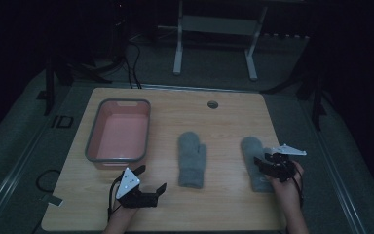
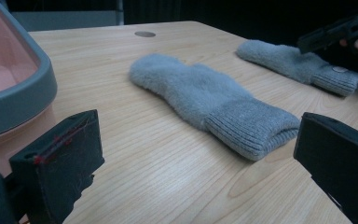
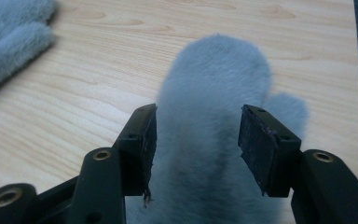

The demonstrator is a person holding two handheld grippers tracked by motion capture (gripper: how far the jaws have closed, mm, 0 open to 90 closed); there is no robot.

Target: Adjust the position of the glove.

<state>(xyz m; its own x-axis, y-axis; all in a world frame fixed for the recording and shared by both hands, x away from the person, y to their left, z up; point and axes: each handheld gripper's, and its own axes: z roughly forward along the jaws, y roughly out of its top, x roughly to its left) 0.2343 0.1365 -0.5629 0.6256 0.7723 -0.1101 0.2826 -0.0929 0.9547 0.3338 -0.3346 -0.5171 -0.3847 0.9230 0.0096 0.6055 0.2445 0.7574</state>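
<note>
Two grey fuzzy mittens lie flat on the wooden table. The middle mitten (image 1: pixel 191 161) (image 2: pixel 209 102) lies with its ribbed cuff toward the near edge. My left gripper (image 1: pixel 151 178) (image 2: pixel 198 168) is open, low over the table to the left of that cuff, with nothing between its jaws. The right mitten (image 1: pixel 251 148) (image 3: pixel 209 93) lies near the table's right side. My right gripper (image 1: pixel 265 163) (image 3: pixel 196 140) is open over its cuff end, one jaw on each side of the mitten's body. Whether the pads touch the fabric is unclear.
A pink basin with a grey rim (image 1: pixel 93 131) (image 2: pixel 23 100) stands at the table's left, close beside my left gripper. A round cable hole (image 1: pixel 213 104) is near the far edge. A white frame (image 1: pixel 177 44) stands on the floor beyond the table.
</note>
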